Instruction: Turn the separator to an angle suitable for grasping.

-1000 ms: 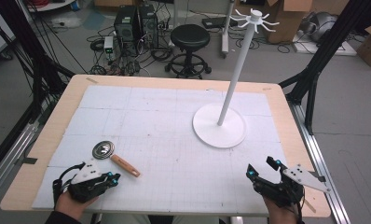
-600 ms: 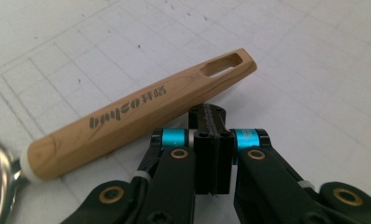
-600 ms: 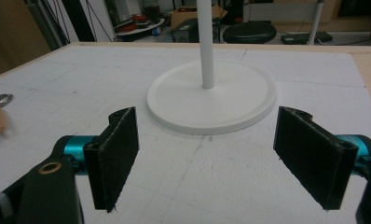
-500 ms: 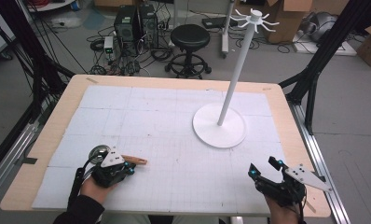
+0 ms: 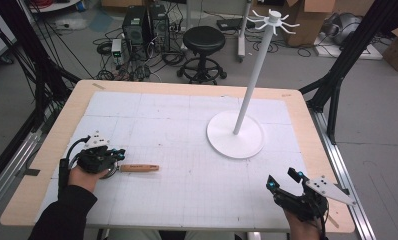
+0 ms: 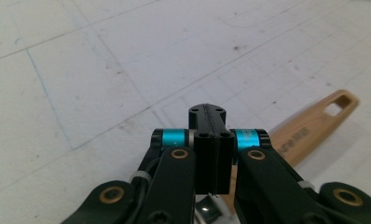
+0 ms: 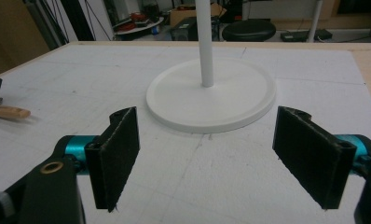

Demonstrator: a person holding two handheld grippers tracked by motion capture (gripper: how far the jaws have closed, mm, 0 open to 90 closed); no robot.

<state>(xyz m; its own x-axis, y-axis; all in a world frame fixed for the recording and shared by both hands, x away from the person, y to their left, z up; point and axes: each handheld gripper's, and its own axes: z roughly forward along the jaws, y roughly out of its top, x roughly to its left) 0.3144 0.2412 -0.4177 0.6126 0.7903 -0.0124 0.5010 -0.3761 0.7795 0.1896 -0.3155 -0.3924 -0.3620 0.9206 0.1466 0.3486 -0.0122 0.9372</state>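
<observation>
From the high view I see my left gripper [image 5: 99,159] sitting over the metal head of a small strainer [image 5: 132,168], whose wooden handle [image 5: 138,168] sticks out to the right across the white gridded mat [image 5: 177,150]; the head itself is mostly hidden under the gripper body, so I cannot tell its shape from up there. The left gripper view gives me what the high one hides: the left gripper [image 6: 212,135] has its two black jaws pressed flat together with nothing caught between them; a sliver of shiny metal [image 6: 207,212] shows low behind the linkage, and the pale wooden handle [image 6: 309,128] runs off to the upper right, lying flat on the mat, with a slot cut through its far end and faint printed lettering along its side.

My right gripper [image 5: 283,181] rests near the front right corner of the table [image 5: 47,165] in the high view; the right gripper view shows the right gripper [image 7: 207,161] with its pads spread wide and only bare mat between them; beyond it stands the white stand [image 7: 210,93], its round base flat on the mat and its pole rising out of frame. The high view alone shows the stand's hooked top [image 5: 273,19]. At the far left edge of the right gripper view I catch the handle's end [image 7: 9,112], well apart from the stand.
</observation>
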